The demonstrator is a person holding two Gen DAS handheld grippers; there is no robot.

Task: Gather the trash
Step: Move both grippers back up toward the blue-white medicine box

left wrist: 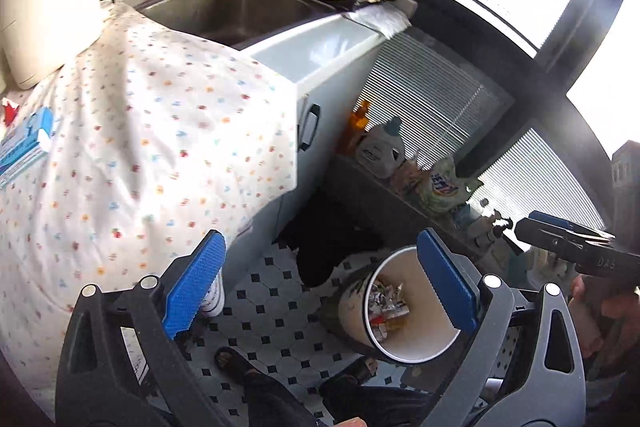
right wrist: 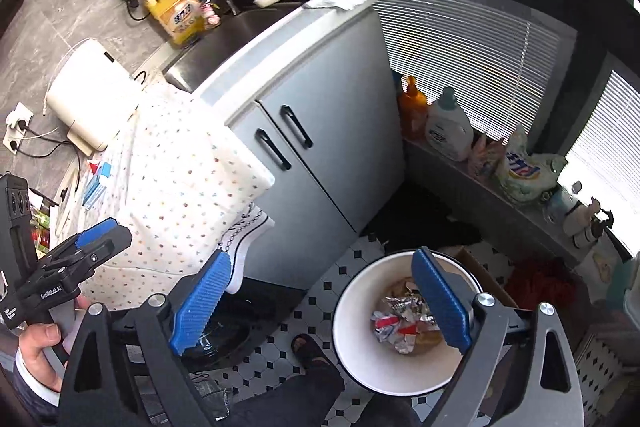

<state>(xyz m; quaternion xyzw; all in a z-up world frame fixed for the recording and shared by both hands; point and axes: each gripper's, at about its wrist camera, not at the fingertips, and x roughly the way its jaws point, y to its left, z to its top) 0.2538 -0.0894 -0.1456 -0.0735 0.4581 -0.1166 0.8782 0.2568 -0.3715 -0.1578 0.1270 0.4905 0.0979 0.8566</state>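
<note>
A white trash bin (left wrist: 416, 327) stands on the tiled floor below me; it shows in the right wrist view too (right wrist: 360, 339). Crumpled wrappers (right wrist: 400, 327) lie in its bottom, also seen in the left wrist view (left wrist: 384, 303). My left gripper (left wrist: 320, 291) is open and empty, held above the floor to the left of the bin. My right gripper (right wrist: 324, 303) is open and empty, its right finger over the bin's mouth. Each gripper shows at the edge of the other's view: the right one (left wrist: 560, 231), the left one (right wrist: 96, 235).
A table with a dotted white cloth (left wrist: 140, 147) is at left, with blue packets (right wrist: 96, 183) on it. A grey cabinet (right wrist: 312, 131) and sink (left wrist: 232, 11) stand behind. Detergent bottles (right wrist: 448, 127) line a ledge under the blinds. My sandalled feet (right wrist: 312, 351) are by the bin.
</note>
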